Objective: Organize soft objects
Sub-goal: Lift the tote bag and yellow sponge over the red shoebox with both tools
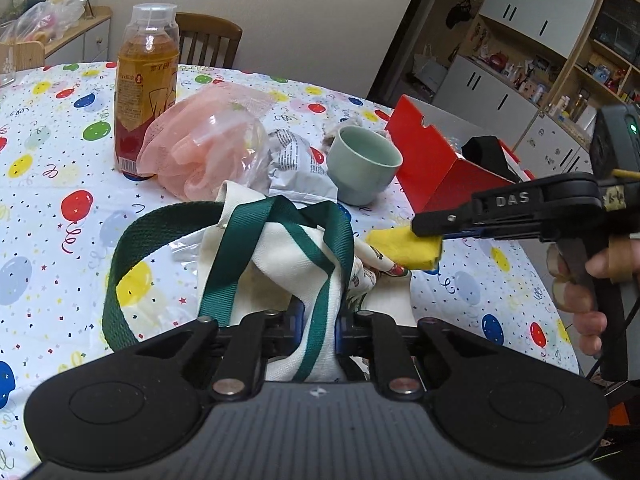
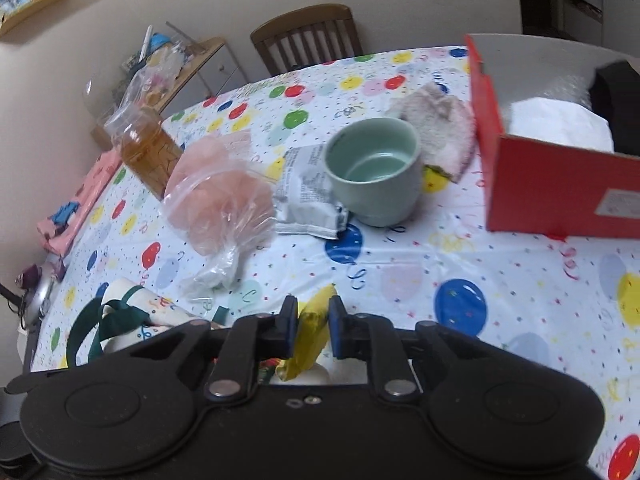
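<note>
The tote [image 1: 280,248] is matt woven canvas with ribbed green webbing straps [image 1: 120,280]. The yellow cloth [image 2: 310,332] looks soft and matt. A glossy printed plastic sheet covers the tabletop [image 2: 500,272]. The cup [image 2: 374,170] is smooth glazed ceramic, the box [image 2: 560,188] matt red cardboard, the bag [image 1: 200,140] crinkled clear plastic.

A white tablecloth [image 2: 400,252] dotted with bright balloons is being seen. A cream bag [image 1: 280,256] with green straps, a yellow cloth [image 1: 404,248], a red box [image 2: 560,188], a pale green cup [image 2: 374,170] and a pink bundle [image 2: 224,204] are being shown.
</note>
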`<state>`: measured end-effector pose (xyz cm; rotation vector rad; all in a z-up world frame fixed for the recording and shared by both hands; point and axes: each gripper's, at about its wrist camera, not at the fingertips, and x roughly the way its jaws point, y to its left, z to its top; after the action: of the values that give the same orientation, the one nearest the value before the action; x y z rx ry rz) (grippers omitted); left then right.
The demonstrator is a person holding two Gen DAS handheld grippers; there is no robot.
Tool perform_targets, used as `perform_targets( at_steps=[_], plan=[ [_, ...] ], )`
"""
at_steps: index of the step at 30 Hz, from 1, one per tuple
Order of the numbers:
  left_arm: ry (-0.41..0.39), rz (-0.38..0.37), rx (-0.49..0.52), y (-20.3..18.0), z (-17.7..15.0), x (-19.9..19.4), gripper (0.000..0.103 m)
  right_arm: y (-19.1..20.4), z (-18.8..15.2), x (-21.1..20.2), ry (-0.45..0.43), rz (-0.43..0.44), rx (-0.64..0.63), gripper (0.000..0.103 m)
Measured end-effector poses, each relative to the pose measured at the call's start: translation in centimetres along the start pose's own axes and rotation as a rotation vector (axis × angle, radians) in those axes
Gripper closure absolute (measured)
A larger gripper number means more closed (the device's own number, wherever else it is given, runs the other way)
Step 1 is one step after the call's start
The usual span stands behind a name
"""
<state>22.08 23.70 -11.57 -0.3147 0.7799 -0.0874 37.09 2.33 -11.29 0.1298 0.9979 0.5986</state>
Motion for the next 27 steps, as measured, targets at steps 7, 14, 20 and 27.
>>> perform_targets(
  at_steps=[7, 14, 20, 27],
  plan=[
    [-0.047, -0.012, 0.002, -1.1, 1.7, -1.3, 0.09, -1.6, 0.2, -3.5, -0.077, 0.031, 0.023, 0.088],
    [-0.099, -0.028, 0.024, -3.3, 4.8, -1.8, 0.09, -3.7, 1.7, -7.6, -0.167, 0.02, 0.014, 0.089],
    [-0.143, -0.046, 0.091, -6.8, 8.3, -1.2, 0.09, -6.4, 3.8, -11.0, -0.259, -0.003, 0.023, 0.089],
    [-0.186, -0.073, 0.167, -12.0, 12.9, 0.9, 0.09, -10.1, 6.1, -13.8, -0.341, -0.038, 0.033, 0.089]
  ],
)
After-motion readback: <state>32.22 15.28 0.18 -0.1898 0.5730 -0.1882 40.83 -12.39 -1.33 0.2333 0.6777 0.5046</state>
